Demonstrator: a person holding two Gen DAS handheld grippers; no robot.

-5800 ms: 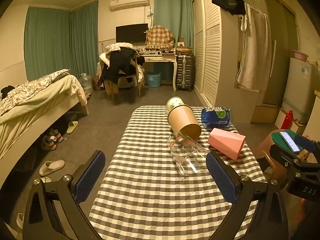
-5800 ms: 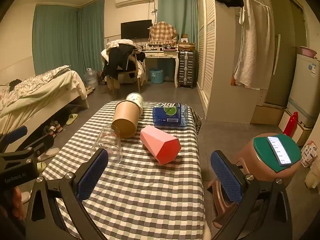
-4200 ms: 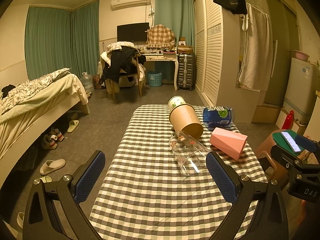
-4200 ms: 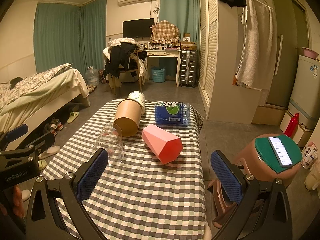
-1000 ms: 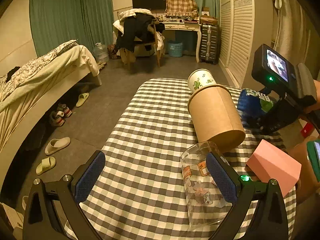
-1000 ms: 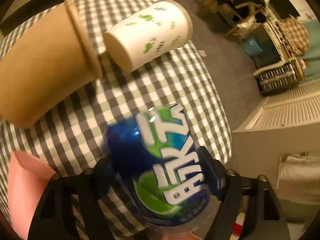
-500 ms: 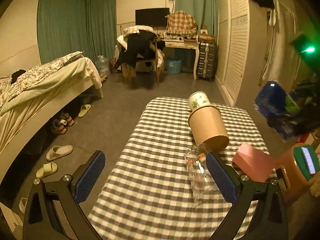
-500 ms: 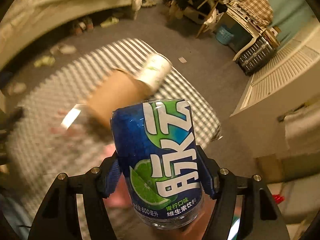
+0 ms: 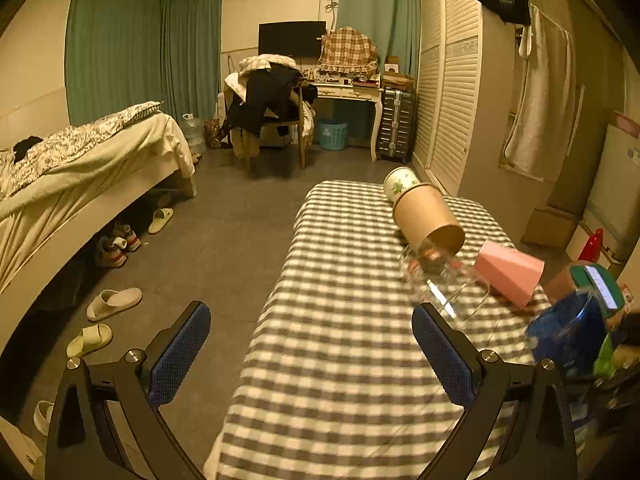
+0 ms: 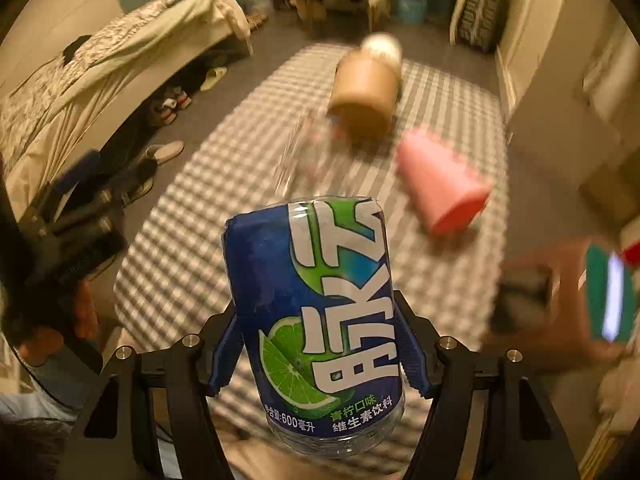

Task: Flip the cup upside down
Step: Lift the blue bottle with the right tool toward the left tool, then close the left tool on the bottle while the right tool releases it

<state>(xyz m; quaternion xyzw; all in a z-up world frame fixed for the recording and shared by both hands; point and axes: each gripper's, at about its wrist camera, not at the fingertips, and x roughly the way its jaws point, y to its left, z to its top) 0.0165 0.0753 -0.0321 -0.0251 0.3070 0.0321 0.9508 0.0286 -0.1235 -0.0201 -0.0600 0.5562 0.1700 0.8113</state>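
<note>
My right gripper is shut on a clear plastic cup with a blue lime-drink label, held in the air over the near end of the checked table. Its printed label reads upright in the right wrist view; I cannot tell which end is open. In the left wrist view the blue cup shows blurred at the table's right edge. My left gripper is open and holds nothing, hovering over the table's near left part.
Lying on the table are a brown paper cup, a white green-printed cup, a clear glass and a pink cup. A stool with a phone stands to the right, a bed to the left.
My right gripper has lifted the blue cup off the far end of the table and carried it back toward the near right side, turning it. The left gripper has drawn back.
</note>
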